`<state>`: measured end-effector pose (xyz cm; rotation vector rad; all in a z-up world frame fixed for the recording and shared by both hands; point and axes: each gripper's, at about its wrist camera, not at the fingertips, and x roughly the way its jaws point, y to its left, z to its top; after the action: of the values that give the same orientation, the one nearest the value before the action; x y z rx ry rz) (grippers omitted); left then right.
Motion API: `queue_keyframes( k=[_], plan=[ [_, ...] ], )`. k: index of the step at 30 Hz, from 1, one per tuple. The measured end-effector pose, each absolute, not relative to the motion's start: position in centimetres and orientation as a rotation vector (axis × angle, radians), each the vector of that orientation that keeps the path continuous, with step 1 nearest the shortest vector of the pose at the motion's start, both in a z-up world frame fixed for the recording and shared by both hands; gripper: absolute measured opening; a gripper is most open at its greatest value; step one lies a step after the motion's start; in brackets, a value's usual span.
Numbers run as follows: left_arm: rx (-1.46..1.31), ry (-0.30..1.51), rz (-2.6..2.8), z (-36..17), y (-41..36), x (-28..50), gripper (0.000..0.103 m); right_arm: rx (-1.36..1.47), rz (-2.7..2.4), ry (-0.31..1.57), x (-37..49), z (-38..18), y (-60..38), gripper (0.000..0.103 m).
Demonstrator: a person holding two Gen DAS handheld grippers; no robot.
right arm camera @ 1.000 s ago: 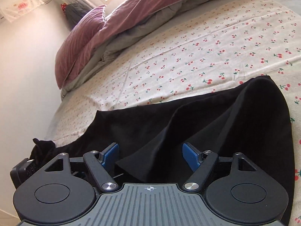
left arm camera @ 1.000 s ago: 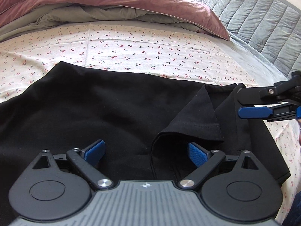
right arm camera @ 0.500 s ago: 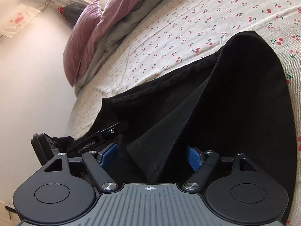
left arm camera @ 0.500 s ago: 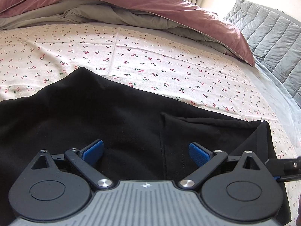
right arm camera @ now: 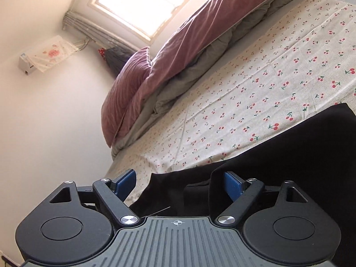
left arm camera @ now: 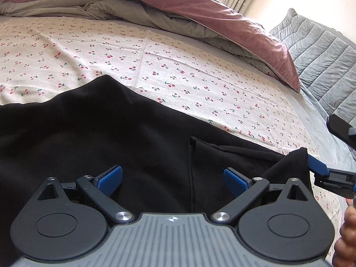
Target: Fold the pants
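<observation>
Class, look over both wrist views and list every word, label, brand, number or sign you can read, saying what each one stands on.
No readable words or numbers in either view.
Left gripper: a small white emblem on the grey body, no letters.
Right gripper: a small crosshair mark on the grey body, no letters.
Wall unit's cloth cover: a pink floral print, no text.

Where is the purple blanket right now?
The purple blanket is bunched at the far side of the bed, beyond the cherry sheet and the black pants, beside the grey quilted headboard.
</observation>
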<state>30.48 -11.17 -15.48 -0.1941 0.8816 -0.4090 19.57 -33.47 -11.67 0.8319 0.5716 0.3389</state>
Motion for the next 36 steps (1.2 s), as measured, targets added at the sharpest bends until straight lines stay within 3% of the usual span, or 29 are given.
queue_keyframes(
  k=[10,16,19,21,23,25,28,29,30,36],
  plan=[
    [-0.167,0.882,-0.398,-15.5,-11.6,30.6,0.103,0.799,0.304,0.622,22.2,-12.7,-31.2,0.086],
    [-0.166,0.859,-0.354,-14.8,-10.8,30.7,0.099,0.3,0.299,0.66,17.6,-9.9,-27.7,0.084],
    [-0.187,0.871,-0.342,-14.8,-10.5,31.0,0.093,0.026,0.413,0.658,13.2,-10.5,-24.1,0.067],
    [-0.208,0.883,-0.358,-14.9,-10.5,30.9,0.093,-0.044,0.501,0.688,11.2,-11.6,-22.1,0.048],
    [-0.201,0.888,-0.371,-14.8,-10.8,30.6,0.093,-0.111,0.507,0.723,10.4,-13.0,-20.5,0.038],
    [-0.183,0.891,-0.38,-14.9,-11.2,30.3,0.093,-0.142,0.496,0.753,10.2,-14.3,-19.8,0.035],
    [-0.169,0.912,-0.383,-15.4,-11.3,30.2,0.093,-0.161,0.517,0.76,9.8,-14.4,-19.1,0.019],
    [-0.17,0.912,-0.383,-15.5,-11.2,30.2,0.093,-0.175,0.523,0.762,9.7,-14.2,-18.8,0.006],
    [-0.174,0.912,-0.387,-15.5,-11.0,30.2,0.093,-0.179,0.524,0.76,9.6,-14.0,-18.6,0.0],
    [-0.191,0.921,-0.382,-15.3,-10.5,30.1,0.093,-0.193,0.548,0.661,7.2,-11.4,-18.0,0.0]
  ],
)
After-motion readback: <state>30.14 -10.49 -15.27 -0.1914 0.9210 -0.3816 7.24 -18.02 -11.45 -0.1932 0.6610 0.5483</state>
